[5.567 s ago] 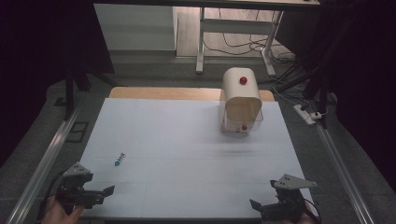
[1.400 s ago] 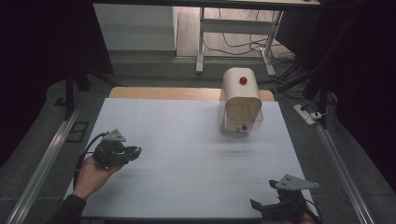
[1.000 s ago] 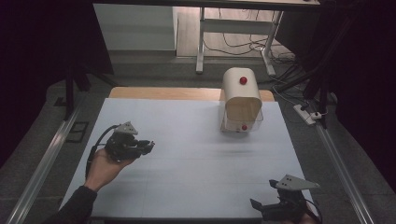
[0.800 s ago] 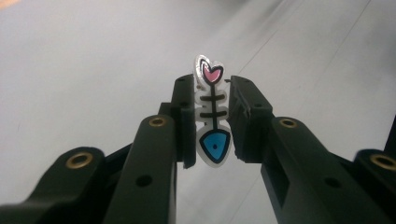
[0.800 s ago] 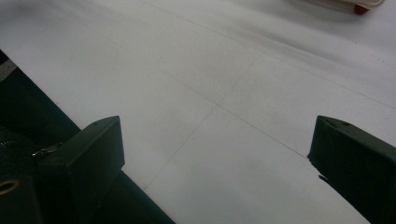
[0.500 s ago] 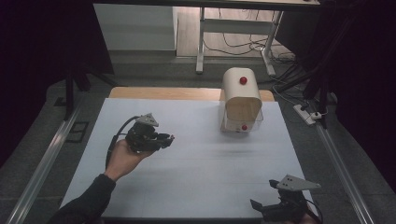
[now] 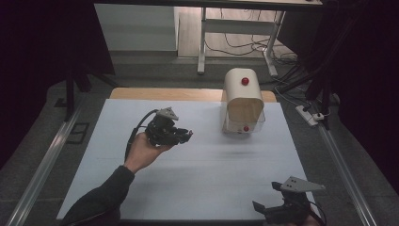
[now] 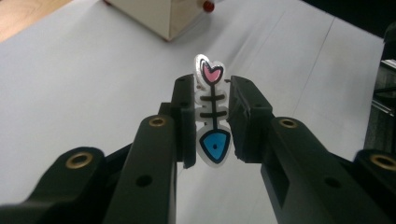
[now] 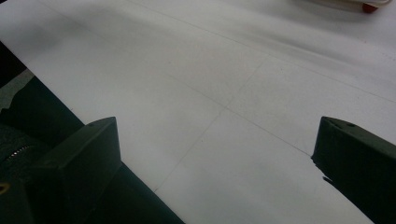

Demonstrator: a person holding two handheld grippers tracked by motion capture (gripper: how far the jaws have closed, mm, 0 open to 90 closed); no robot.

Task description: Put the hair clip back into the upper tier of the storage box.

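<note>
**Fishbone sticker held over the sheet**

Left gripper (image 7: 188, 136): jaws clamped on a small flat fishbone sticker (image 8: 212, 114), pinched by its middle ribs. Pink heart-shaped tail sticks out past the jaw tips; blue head lies toward the gripper body. Sticker is lifted off the surface, over the left-centre of the white sheet (image 7: 202, 165). Person's left hand (image 7: 141, 150) cups the gripper from beneath, dark sleeve below it.

Beyond the jaws: a cream box with red knobs (image 7: 243, 101), standing at the far right part of the sheet, well apart from the sticker.

Right gripper (image 7: 263, 212): near right corner of the sheet, jaws spread wide, nothing between them.
</note>
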